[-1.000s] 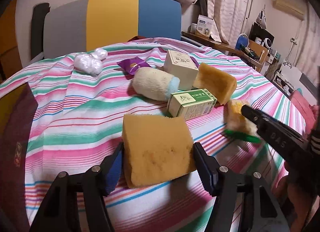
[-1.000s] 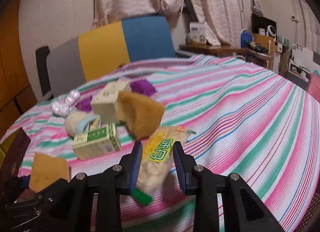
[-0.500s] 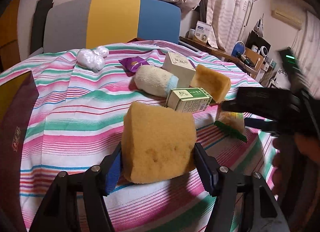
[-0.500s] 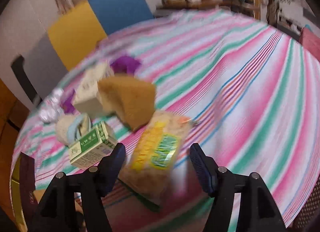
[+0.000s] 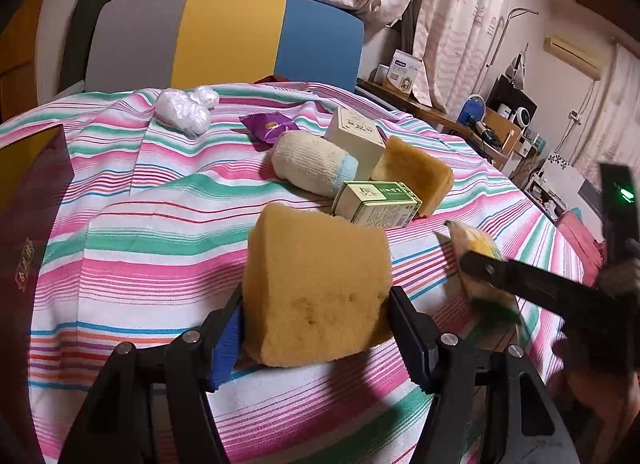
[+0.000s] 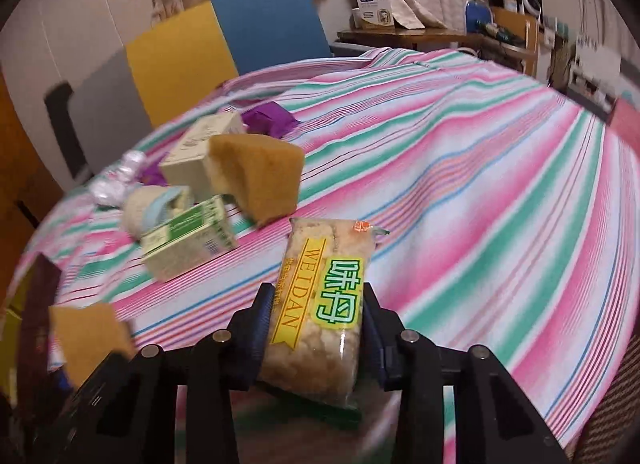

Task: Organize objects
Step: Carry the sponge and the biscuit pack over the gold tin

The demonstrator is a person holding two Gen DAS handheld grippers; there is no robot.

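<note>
I'm squeezing the big yellow sponge in my left gripper, just above the striped tablecloth; it's looking light and squishy, so mid-sides feels right. My right gripper is clamping the crinkly snack packet at its lower half, jaws having just been closing, and I'm going gentle since it's probably crumbly and slippery.

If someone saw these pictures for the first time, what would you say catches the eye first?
Probably the big yellow sponge clamped in the left gripper, filling the foreground of the left wrist view. Next, the snack packet with green and yellow lettering, pinched in the right gripper, whose jaws have just closed on it. Behind both, the pink and green striped tablecloth carries a cluster of boxes.
</note>
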